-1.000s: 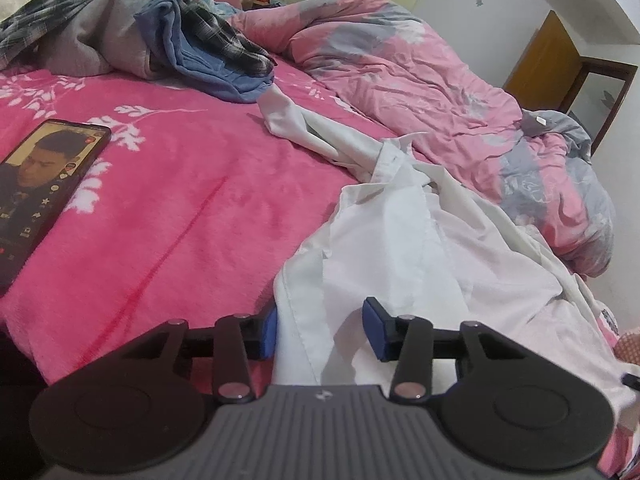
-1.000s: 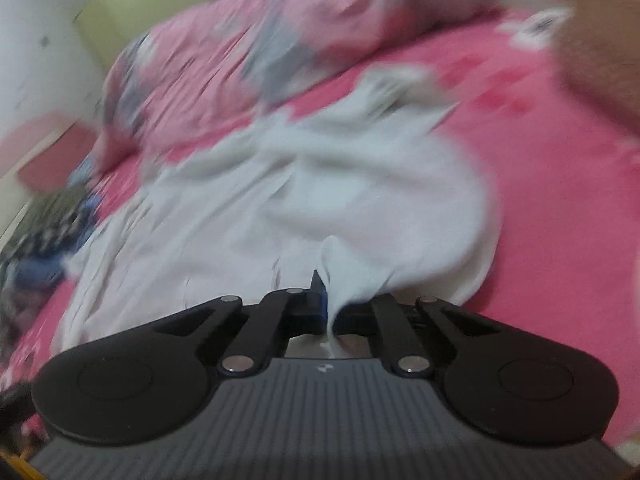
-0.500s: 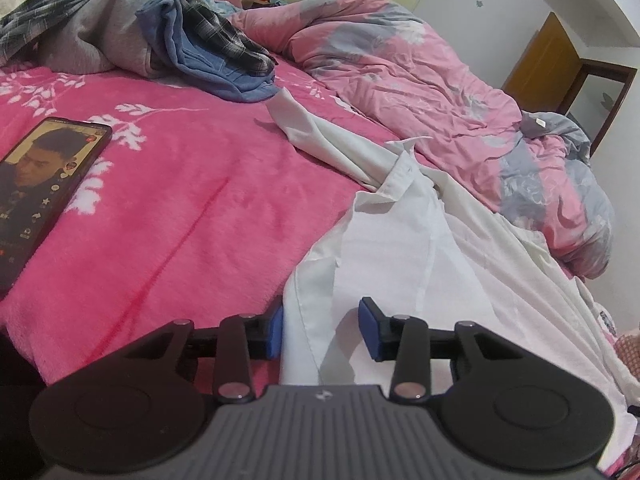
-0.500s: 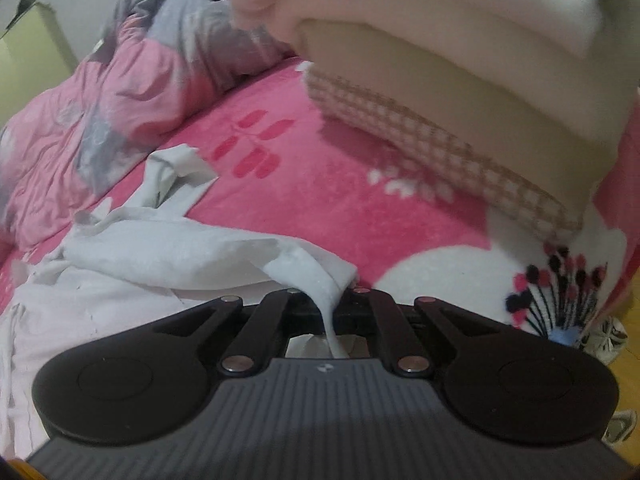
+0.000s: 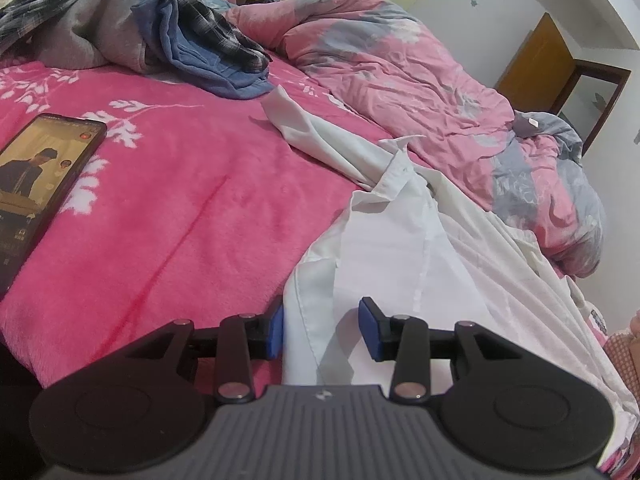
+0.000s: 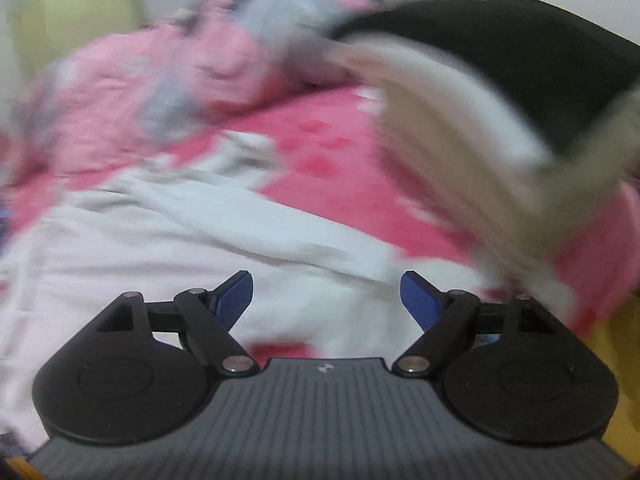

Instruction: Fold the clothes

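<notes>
White shirt lies rumpled on the pink bed; left gripper straddles its hem with jaws apart, right gripper gapes empty; thin cloth may slip or bunch

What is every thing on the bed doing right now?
white shirt: spread out, crumpled, not folded
left gripper: open, shirt edge between its fingers
right gripper: open, holding nothing
phone: lying flat, screen on
pink quilt: bunched up
clothes pile: heaped, unfolded
</notes>
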The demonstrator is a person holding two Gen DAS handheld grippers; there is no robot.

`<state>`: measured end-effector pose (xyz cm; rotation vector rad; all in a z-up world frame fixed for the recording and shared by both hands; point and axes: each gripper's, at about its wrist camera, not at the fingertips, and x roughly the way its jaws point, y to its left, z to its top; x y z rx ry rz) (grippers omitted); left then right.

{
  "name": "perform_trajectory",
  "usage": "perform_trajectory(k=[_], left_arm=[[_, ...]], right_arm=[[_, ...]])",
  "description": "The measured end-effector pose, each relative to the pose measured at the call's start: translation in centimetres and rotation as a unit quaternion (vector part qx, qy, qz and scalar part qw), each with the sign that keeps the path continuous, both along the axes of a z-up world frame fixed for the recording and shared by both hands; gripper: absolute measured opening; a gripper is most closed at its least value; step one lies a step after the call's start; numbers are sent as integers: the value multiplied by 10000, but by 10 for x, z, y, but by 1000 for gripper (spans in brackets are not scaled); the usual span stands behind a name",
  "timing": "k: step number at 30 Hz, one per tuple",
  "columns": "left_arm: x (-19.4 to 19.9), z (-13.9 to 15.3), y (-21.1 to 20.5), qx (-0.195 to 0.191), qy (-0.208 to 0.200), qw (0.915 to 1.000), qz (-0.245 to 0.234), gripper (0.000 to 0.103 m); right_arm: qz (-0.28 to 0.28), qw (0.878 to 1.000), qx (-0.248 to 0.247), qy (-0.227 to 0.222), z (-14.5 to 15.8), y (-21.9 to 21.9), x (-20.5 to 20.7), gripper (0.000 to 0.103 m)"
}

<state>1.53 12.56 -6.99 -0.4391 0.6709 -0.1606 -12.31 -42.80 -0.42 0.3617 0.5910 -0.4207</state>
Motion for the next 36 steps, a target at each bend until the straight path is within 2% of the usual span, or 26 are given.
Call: perform_trajectory(k=[4,7,9,12,15,18,20,22,24,26,29,31,33,36], left_arm=[[3,1,-2,85,-52,10000,-4,41],[6,2,-3,172,-107,9998,-9,42],[10,1,-6,321,-163,9993,-67,43],[16,-1,-9,478,-283,9983,-176,47],[22,-3,-8,427,-433,9978,-260,52],[29,-9,-3,265,-538,9978,-288,52],[32,-11,-1,210,-587,9976,-310,53],[35,-13,1,123,-615,9975,-316,53],[37,-15,1,118,-647,9973,-319,53],[37,-15,0,161,-682,9970,-338,54],[37,-16,-2,232,-725,9964,-372,55],[37,-16,-1,213,-734,9964,-365,55],[37,-17,-1,170,-740,9965,-344,55],[37,-17,-1,168,-756,9965,-330,55]], right_arm=[[1322,9910,-118,-185,14,43,75,81],[2287,9721,-523,-21,13,82,160,81],[2711,9591,-811,125,7,101,218,81],[3070,9446,-1086,403,-4,119,300,81],[3289,9346,-1258,506,-13,129,358,81],[2911,9469,-1308,394,-21,121,397,81],[2595,9601,-956,401,-29,104,416,85],[2516,9661,-139,559,-42,82,433,87],[2626,9594,790,654,-54,68,437,87],[2839,9490,1265,525,-56,67,430,88],[3496,9285,1167,450,-48,81,412,92],[3751,9227,619,646,-48,97,406,92],[3644,9266,-157,918,-54,114,404,89],[3617,9212,-1039,991,-61,135,399,63]])
